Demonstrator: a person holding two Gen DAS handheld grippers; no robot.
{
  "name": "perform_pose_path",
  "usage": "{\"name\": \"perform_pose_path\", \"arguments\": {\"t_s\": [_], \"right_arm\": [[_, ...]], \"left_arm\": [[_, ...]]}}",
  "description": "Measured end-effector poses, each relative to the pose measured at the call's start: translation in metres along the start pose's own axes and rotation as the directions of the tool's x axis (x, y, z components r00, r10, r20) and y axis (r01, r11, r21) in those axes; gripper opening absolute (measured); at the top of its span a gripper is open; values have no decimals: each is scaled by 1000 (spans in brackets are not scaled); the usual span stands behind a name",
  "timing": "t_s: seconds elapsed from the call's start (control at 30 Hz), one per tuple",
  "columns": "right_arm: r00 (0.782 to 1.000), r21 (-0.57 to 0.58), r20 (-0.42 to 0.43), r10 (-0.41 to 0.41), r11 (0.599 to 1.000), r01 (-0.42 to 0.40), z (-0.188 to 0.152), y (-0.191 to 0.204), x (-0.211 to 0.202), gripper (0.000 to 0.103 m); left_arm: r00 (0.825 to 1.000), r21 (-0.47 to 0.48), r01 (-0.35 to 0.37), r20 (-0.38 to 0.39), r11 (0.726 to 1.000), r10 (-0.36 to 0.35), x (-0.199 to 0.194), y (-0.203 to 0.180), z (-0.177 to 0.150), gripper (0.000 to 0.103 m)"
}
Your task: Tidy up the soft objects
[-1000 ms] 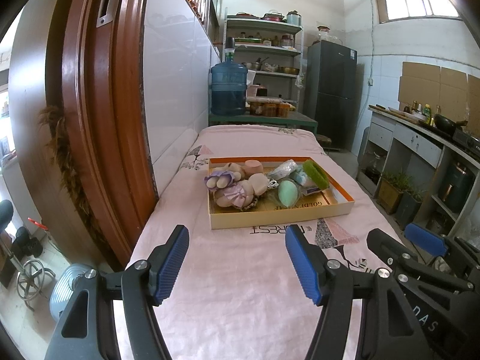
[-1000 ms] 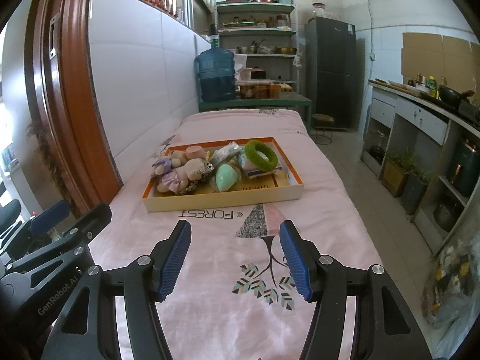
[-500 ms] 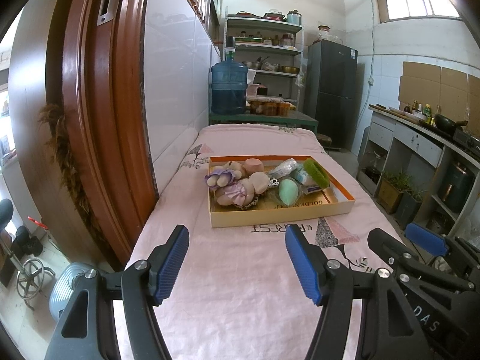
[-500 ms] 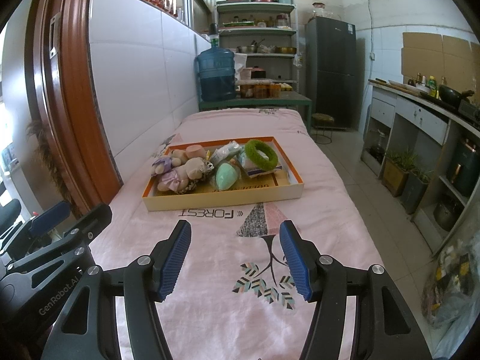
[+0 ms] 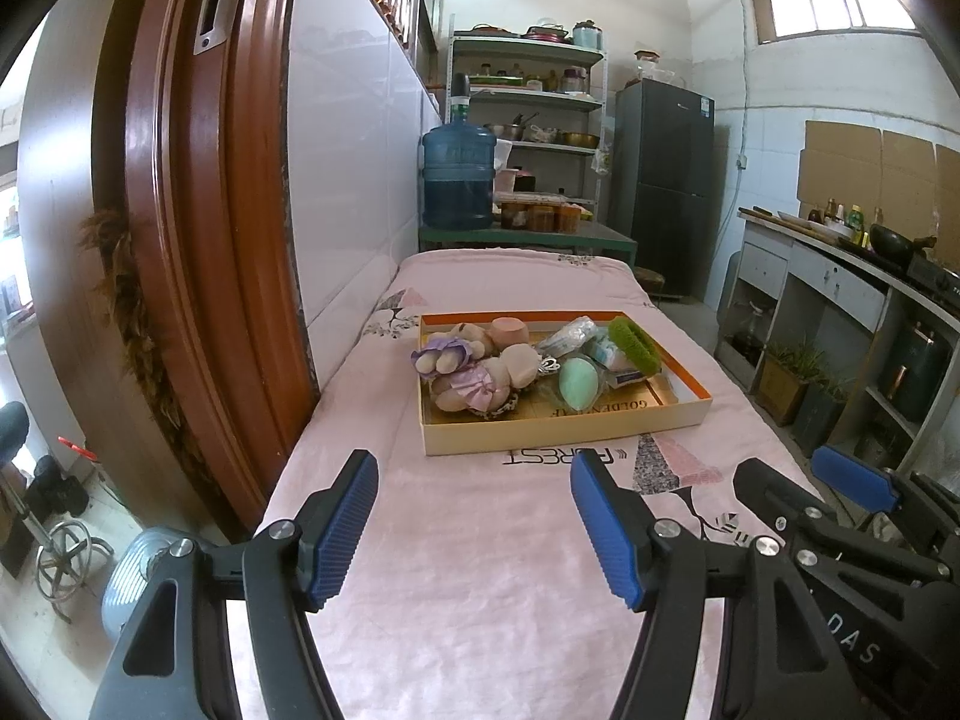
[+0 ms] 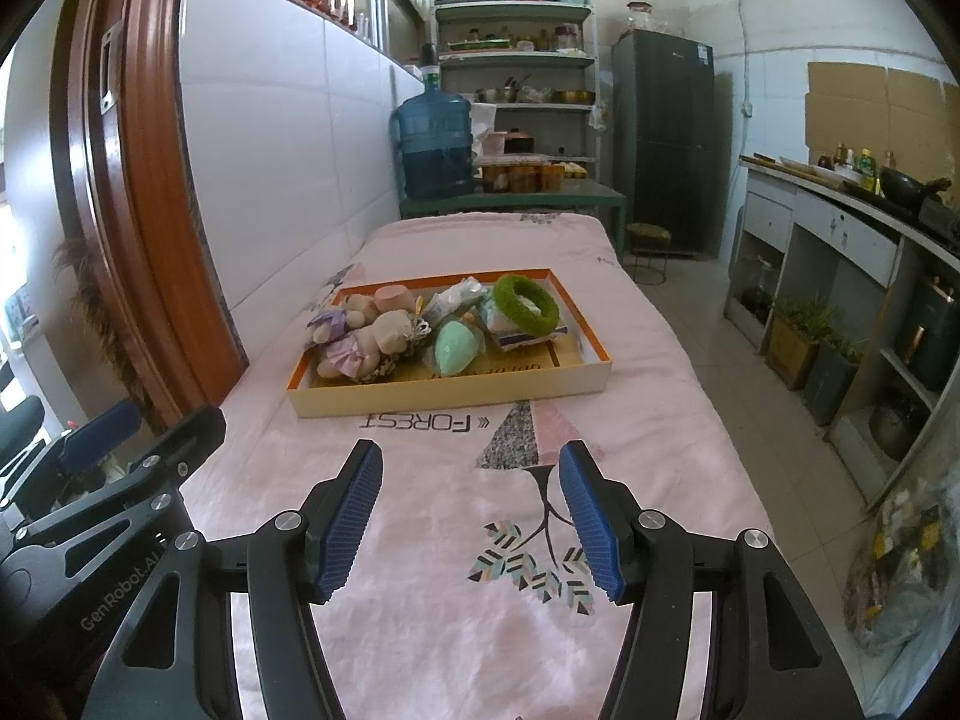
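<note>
A shallow cardboard tray with an orange rim [image 5: 564,426] [image 6: 450,399] sits on the pink cloth ahead of both grippers. In it lie plush bears in purple dresses [image 5: 468,387] [image 6: 360,348], a pink round sponge [image 5: 510,331] [image 6: 393,299], a mint green egg-shaped sponge [image 5: 578,383] [image 6: 456,348], a green fuzzy ring [image 5: 633,343] [image 6: 527,305] and clear wrapped packets [image 5: 570,336]. My left gripper [image 5: 474,531] and right gripper [image 6: 471,519] both hover open over the near part of the cloth, well short of the tray, with nothing between their blue pads.
The pink printed cloth [image 6: 540,480] covers a long table. A brown wooden door frame [image 5: 198,240] and a white tiled wall run along the left. Beyond the table's far end stand a blue water jug [image 5: 459,177], shelves and a dark fridge [image 5: 666,186]. A counter [image 6: 840,222] lines the right.
</note>
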State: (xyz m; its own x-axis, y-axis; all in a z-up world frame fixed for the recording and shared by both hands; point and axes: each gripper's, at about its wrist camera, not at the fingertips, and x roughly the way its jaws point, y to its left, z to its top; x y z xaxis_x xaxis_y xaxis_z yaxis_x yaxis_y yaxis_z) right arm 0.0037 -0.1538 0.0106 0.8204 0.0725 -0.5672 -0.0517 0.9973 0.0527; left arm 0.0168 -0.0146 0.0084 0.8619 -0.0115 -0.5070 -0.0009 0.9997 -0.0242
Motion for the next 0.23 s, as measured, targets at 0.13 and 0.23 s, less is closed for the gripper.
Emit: {"name": "perform_pose_path", "arguments": {"t_s": [0.13,0.23], "right_arm": [[1000,0,0,0,1000,0,-1,0,0,63],[1000,-1,1,0,1000,0,-1,0,0,63]], "left_arm": [[1000,-1,-6,3,1000,6,1,1,-1,67],[1000,-3,-10,4,1000,10,0,1,-1,67]]}}
